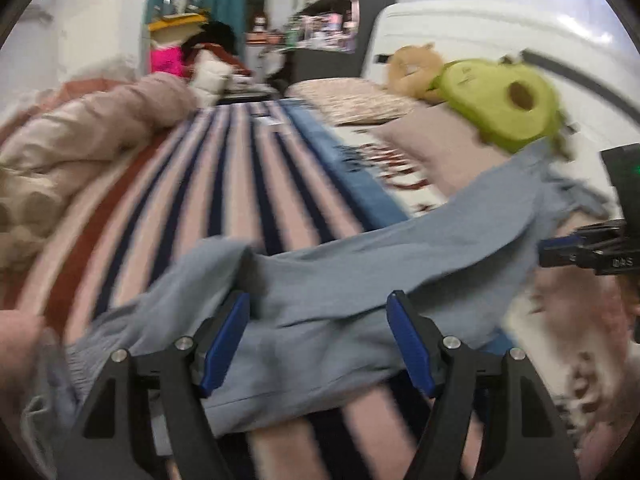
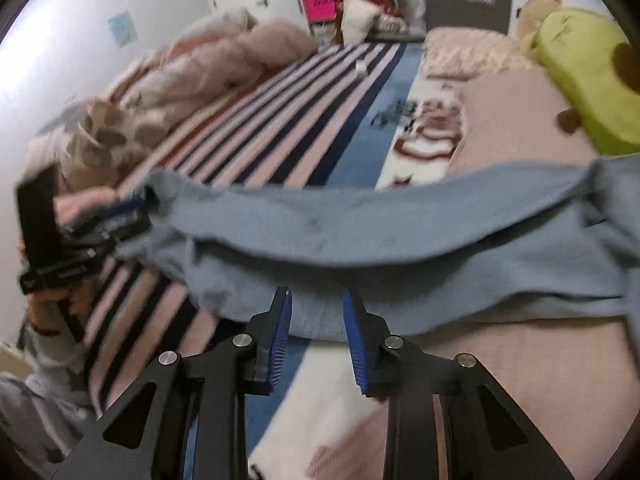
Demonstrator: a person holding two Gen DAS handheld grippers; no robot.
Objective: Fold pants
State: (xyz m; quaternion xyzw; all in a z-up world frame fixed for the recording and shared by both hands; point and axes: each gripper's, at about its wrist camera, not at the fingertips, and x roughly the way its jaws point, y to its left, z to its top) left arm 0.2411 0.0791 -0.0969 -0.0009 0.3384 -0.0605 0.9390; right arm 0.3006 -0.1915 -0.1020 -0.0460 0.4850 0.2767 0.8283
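Observation:
The light blue-grey pants [image 1: 360, 264] lie stretched across the striped bedspread [image 1: 224, 184]; they also show in the right wrist view [image 2: 400, 232]. My left gripper [image 1: 320, 312] is open, its blue pads [image 1: 224, 340] on either side of the pants' near fold. It shows at the left of the right wrist view [image 2: 132, 216], at the pants' end. My right gripper [image 2: 316, 312] is open, with the pants' edge just beyond its tips. It shows at the right edge of the left wrist view [image 1: 560, 248] by the pants' other end. Both frames are blurred.
A rumpled pink duvet [image 1: 80, 136] lies along the left of the bed. A green avocado plush [image 1: 508, 104] and a tan plush [image 1: 412, 68] sit by the pillows [image 1: 360, 100] at the right. Shelves and clutter stand beyond the bed's far end.

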